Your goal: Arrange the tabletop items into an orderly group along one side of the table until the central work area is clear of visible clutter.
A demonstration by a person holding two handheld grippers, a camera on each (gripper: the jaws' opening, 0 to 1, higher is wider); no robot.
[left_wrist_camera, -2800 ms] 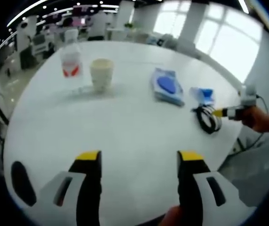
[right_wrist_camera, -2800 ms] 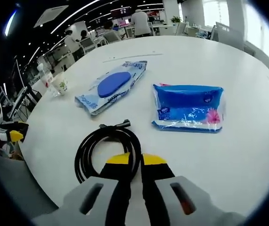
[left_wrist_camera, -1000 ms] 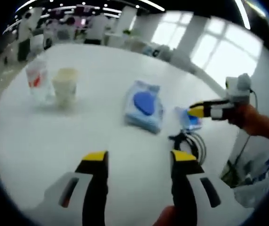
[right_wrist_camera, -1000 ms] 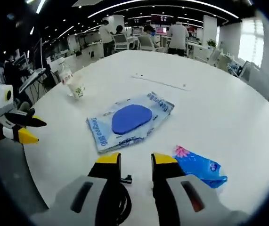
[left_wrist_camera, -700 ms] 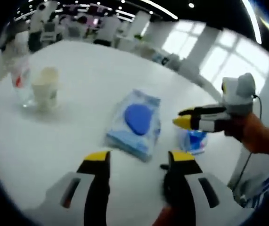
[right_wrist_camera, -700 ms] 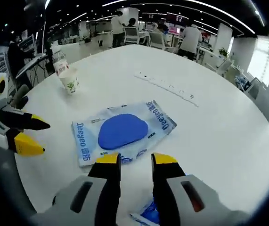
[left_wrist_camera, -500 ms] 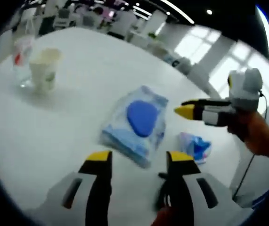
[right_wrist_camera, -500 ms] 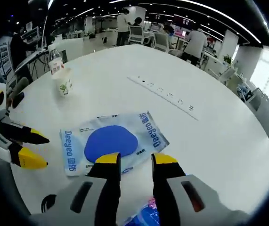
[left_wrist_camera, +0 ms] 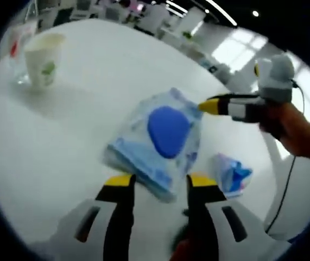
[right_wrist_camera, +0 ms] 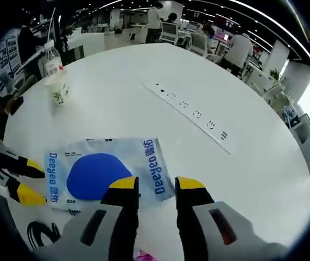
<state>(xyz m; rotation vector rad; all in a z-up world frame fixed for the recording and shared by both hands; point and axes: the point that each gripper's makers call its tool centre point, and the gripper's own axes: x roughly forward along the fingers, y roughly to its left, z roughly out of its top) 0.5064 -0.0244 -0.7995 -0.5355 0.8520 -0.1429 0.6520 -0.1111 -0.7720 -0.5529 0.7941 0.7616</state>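
left gripper view: at far left, paper cup (left_wrist_camera: 42, 52) and clear bottle (left_wrist_camera: 14, 48) standing upright, touching or nearly so, near the table (left_wrist_camera: 62, 136) edge; both now further up and left than 0.5 s ago, camera having moved in. centre: wipes pack (left_wrist_camera: 157, 140) with blue oval lid, lying flat, larger than before and now reaching down between the tips of the left gripper (left_wrist_camera: 156, 181). jaws released, gap between them, near edge of the pack just ahead of and between the tips; no clamping seen. right of the pack: small blue tissue pack (left_wrist_camera: 232, 175), crumpled-looking, just beside the wipes. upper right: right gripper (left_wrist_camera: 209, 106) held in a hand (left_wrist_camera: 295, 132), tips over the far corner of the wipes pack, closer to it than half a second ago.

right gripper view: at far left, left gripper (right_wrist_camera: 24, 180) with yellow tips apart, reaching toward the wipes pack (right_wrist_camera: 103, 173) edge; below it a coiled black cable (right_wrist_camera: 43, 232) on the table (right_wrist_camera: 252, 163). upper left: cup (right_wrist_camera: 58, 89) with bottle (right_wrist_camera: 51, 58) behind, well apart from the pack. centre: wipes pack flat, closer under the camera than before, its near corner between the tips of the right gripper (right_wrist_camera: 157, 184). jaws unclenched, narrow gap, gripping nothing. right of centre: row of sockets (right_wrist_camera: 191, 110) set in the tabletop. bottom edge: sliver of the tissue pack (right_wrist_camera: 144, 255) between the jaw bodies.
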